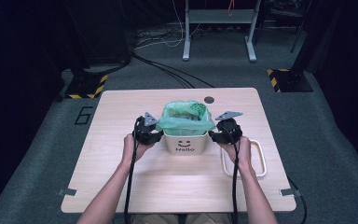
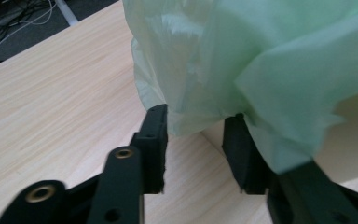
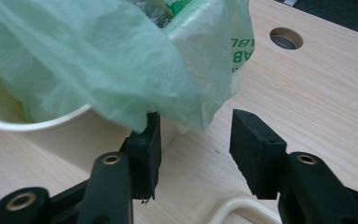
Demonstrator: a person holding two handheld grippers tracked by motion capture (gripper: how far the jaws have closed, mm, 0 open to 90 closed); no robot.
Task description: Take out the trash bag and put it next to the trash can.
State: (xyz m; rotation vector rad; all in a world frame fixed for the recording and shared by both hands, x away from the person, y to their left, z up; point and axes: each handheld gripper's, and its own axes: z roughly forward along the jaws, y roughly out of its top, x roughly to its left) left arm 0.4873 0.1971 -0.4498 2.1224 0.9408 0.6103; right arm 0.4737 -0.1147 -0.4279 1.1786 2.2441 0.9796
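High view: light wood table (image 1: 121, 186) fills the middle of the frame, a white bin (image 1: 185, 142) with a smiley and "Hello" on its front sits at centre. Pale green bag (image 1: 186, 119) lines the bin, its rim flopping over the bin's edges; some green stuff inside, too small to tell what. Left gripper (image 1: 154, 135) sits just left of the bin at the bag's overhanging edge, held by the left hand (image 1: 133, 148). Right gripper (image 1: 216, 135) just right of the bin at the bag's other edge, held by the right hand (image 1: 241, 151). A white looped frame or handle (image 1: 261, 161) lies flat on the table in the lower right of centre, partly under the right hand. Round hole (image 1: 209, 100) in the tabletop behind the bin, upper centre.

Left gripper view: jaws spread apart at the bottom of the frame, bag fold (image 2: 205, 84) hanging down between them, film touching or overlapping the right-hand jaw; not clenched on it.

Right gripper view: jaws parted wide, bag edge (image 3: 186, 93) draped over the bin rim (image 3: 37, 123) and reaching the left-hand jaw's tip; right-hand jaw stands clear of it. Green printed letters on the bag in the upper centre, table hole in the upper right.
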